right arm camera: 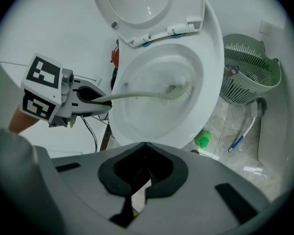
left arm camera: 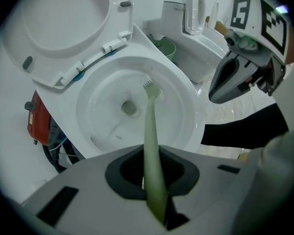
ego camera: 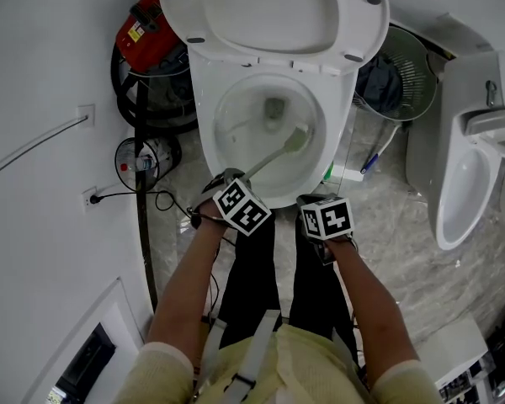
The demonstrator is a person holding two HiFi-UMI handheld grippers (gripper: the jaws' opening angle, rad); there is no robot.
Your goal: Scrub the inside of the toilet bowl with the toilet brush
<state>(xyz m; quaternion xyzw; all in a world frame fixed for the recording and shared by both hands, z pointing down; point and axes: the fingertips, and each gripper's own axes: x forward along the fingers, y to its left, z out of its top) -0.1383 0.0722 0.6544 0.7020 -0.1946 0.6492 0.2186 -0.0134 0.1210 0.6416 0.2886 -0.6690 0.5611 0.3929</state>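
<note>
A white toilet fills the middle of the head view, its seat tipped up and back so that the toilet bowl lies open from above. The person stands right at its front edge, both forearms reaching over the rim, probably to get a steep, straight line down into the basin. To the right a urinal hangs on the wall, and a green basket sits on the marbled floor between it and the toilet. A pale green toilet brush slants down into the bowl. Its bristled head lies against the right inner wall, just beside the drain opening, so scrubbing appears to be under way on that side. The left hand-held gripper pinches the near end of the brush handle between its jaws, which lets the long handle work as a lever. The right hand-held gripper hangs just beside it above the front rim, its jaws pressed together on nothing, seemingly kept out of the way. A small green bottle lies on the floor near the toilet's base.
</note>
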